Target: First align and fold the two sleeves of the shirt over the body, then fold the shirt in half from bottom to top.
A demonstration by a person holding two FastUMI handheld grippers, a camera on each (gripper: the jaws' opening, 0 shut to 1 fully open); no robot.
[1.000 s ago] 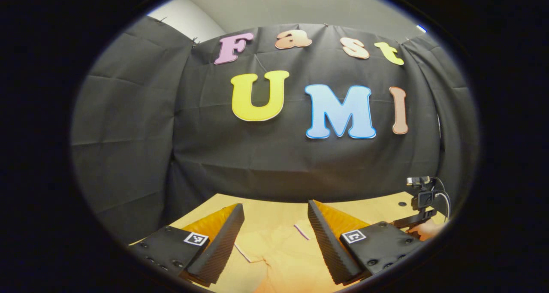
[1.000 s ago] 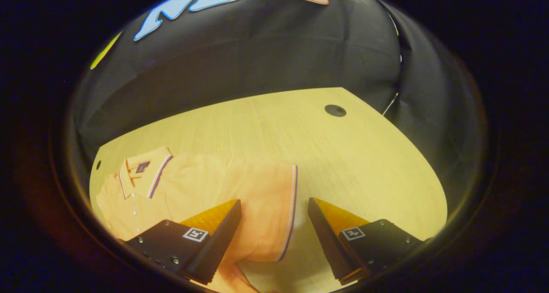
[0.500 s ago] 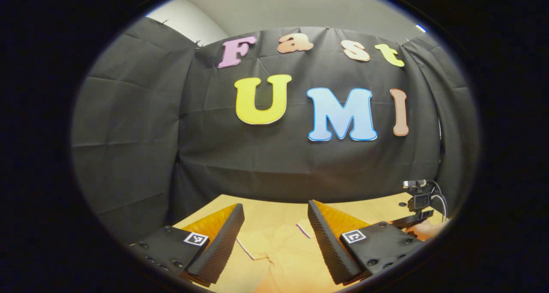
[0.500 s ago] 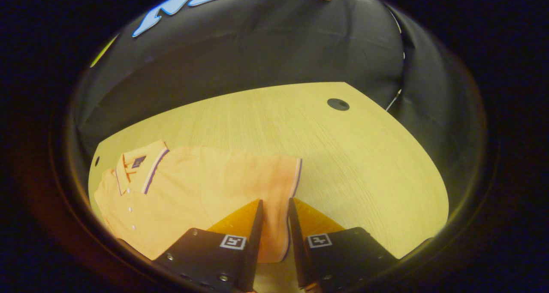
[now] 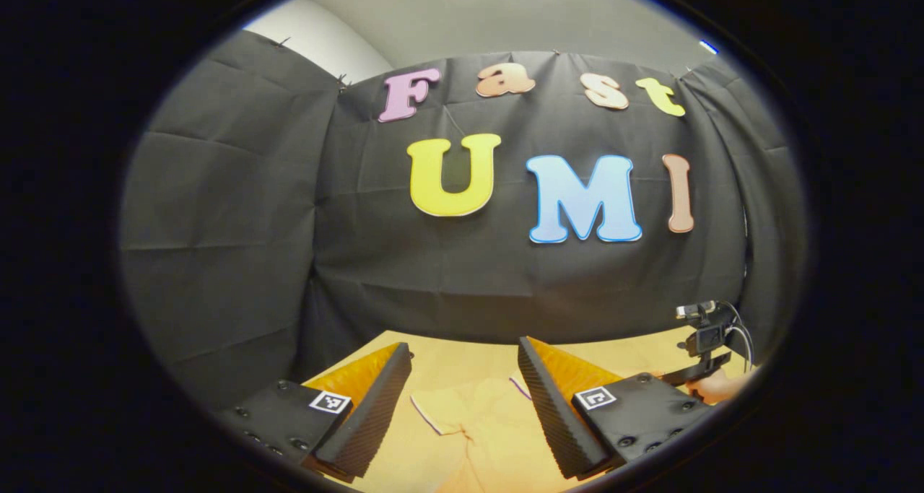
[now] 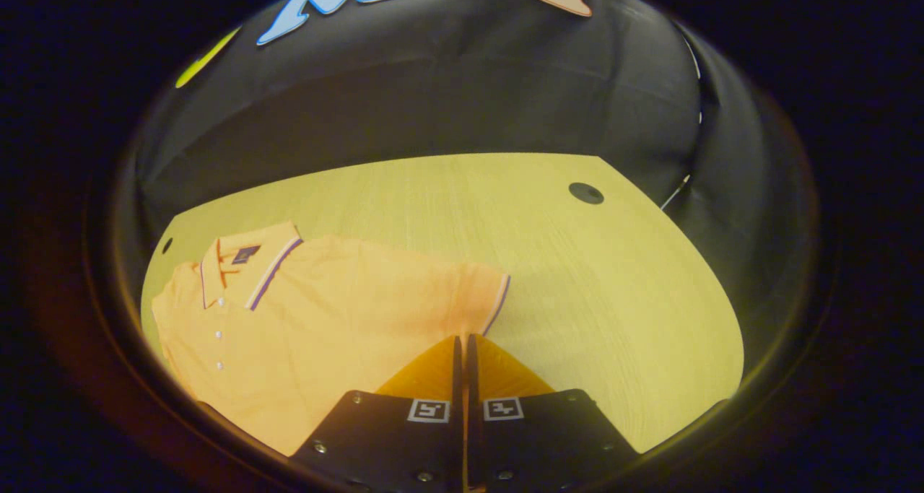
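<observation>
An orange polo shirt [image 6: 325, 320] lies flat on the light wooden table [image 6: 577, 276], collar [image 6: 245, 258] at the left and buttons facing up. Its right sleeve [image 6: 484, 298] has a purple and white trim. My right gripper [image 6: 463, 340] is shut on that sleeve's lower edge. In the left gripper view, my left gripper [image 5: 463, 347] stands open and low over the table. A part of the shirt [image 5: 476, 421] with a trimmed edge lies below and between its fingers, untouched.
The table has a round dark hole [image 6: 585, 193] at the far right and a smaller one [image 6: 167, 245] by the collar. A person's hand [image 5: 715, 388] and the other gripper's camera mount [image 5: 704, 330] show at the right of the left gripper view.
My right gripper went from open astride the sleeve edge to shut on it. The left gripper stayed open and drifted slightly, so more shirt shows between its fingers.
</observation>
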